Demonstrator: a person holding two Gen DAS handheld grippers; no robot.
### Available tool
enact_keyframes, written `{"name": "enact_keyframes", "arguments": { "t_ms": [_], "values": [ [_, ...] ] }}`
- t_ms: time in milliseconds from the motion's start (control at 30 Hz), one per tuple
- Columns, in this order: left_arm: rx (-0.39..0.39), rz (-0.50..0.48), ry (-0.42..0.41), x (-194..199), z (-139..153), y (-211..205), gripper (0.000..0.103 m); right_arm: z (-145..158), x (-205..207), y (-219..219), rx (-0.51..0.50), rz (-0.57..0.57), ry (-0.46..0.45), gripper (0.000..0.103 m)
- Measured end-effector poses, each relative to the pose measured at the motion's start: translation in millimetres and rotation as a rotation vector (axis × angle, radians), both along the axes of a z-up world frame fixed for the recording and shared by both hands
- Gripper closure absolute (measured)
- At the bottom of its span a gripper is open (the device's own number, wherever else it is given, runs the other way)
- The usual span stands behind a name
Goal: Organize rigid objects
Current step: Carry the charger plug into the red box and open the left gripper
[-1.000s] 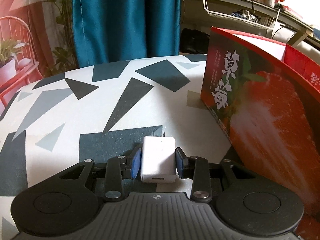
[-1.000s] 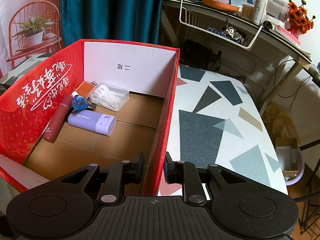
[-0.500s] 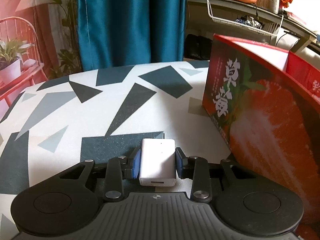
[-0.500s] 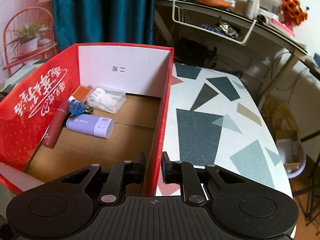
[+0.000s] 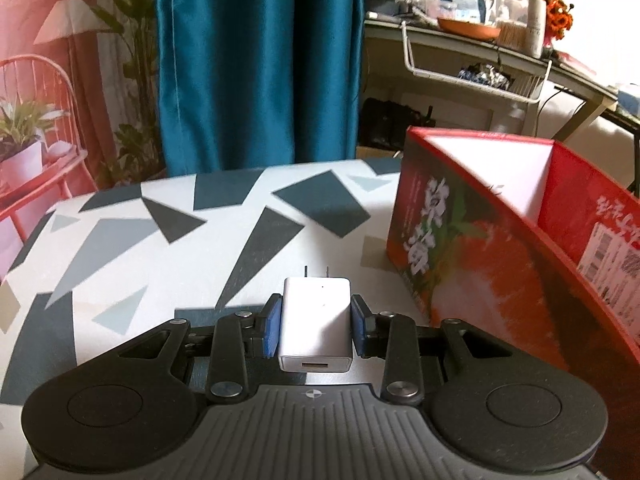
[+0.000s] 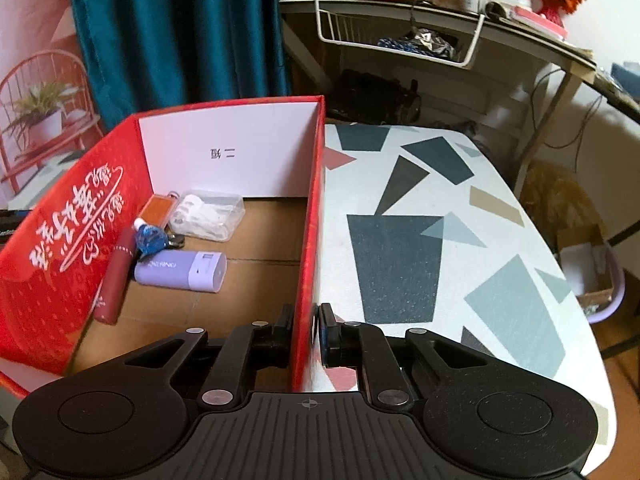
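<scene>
In the left wrist view my left gripper (image 5: 315,326) is shut on a white USB wall charger (image 5: 316,320), prongs pointing away, held above the patterned table (image 5: 168,248). The red strawberry box (image 5: 500,264) stands just to its right. In the right wrist view my right gripper (image 6: 305,330) is shut on the right wall of that red box (image 6: 310,264), one finger inside and one outside. Inside the box lie a lilac power bank (image 6: 180,270), a dark red tube (image 6: 116,276), a blue keyring (image 6: 151,240), an orange tag (image 6: 157,210) and a clear case of white pieces (image 6: 206,216).
A teal curtain (image 5: 256,60) hangs behind the table. A cluttered desk with a white wire basket (image 6: 400,36) stands at the back right. The table's right edge (image 6: 560,264) drops to a floor with a small bin (image 6: 592,276).
The left gripper has risen with the charger, lifting it off the table so its prongs show. The right gripper's jaws have closed onto the box wall and the view has rolled slightly.
</scene>
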State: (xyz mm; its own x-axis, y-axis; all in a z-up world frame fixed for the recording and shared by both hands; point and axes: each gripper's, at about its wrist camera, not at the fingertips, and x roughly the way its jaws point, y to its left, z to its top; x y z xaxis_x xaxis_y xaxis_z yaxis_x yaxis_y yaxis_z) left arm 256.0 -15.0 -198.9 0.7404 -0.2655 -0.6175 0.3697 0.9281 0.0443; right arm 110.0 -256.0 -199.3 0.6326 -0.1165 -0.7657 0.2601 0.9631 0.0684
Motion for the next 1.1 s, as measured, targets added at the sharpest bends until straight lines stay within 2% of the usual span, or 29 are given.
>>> {"name": "enact_keyframes", "arguments": {
  "t_ms": [167,433,567,833,1100],
  "values": [
    [-0.036,-0.032,-0.033,-2.4,19.4,-7.2,0.066,0.2,0.8,1.2,-0.006,-0.009,-0.002,0.092],
    [-0.062,-0.129,-0.131,-9.9,58.7,-33.2,0.066,0.3,-0.1,0.8,-0.001,-0.013,-0.006,0.092],
    [-0.069,-0.183,-0.151,-13.7,69.9,-49.2,0.066,0.7,-0.5,0.4,0.002,-0.015,-0.007,0.092],
    [-0.070,-0.258,-0.141,-12.2,67.0,-76.6,0.066,0.8,-0.7,0.6,0.002,-0.015,-0.008,0.092],
    [-0.017,-0.327,-0.096,3.3,53.2,-98.1,0.066,1.7,-0.4,0.9,0.001,-0.013,-0.008,0.092]
  ]
}}
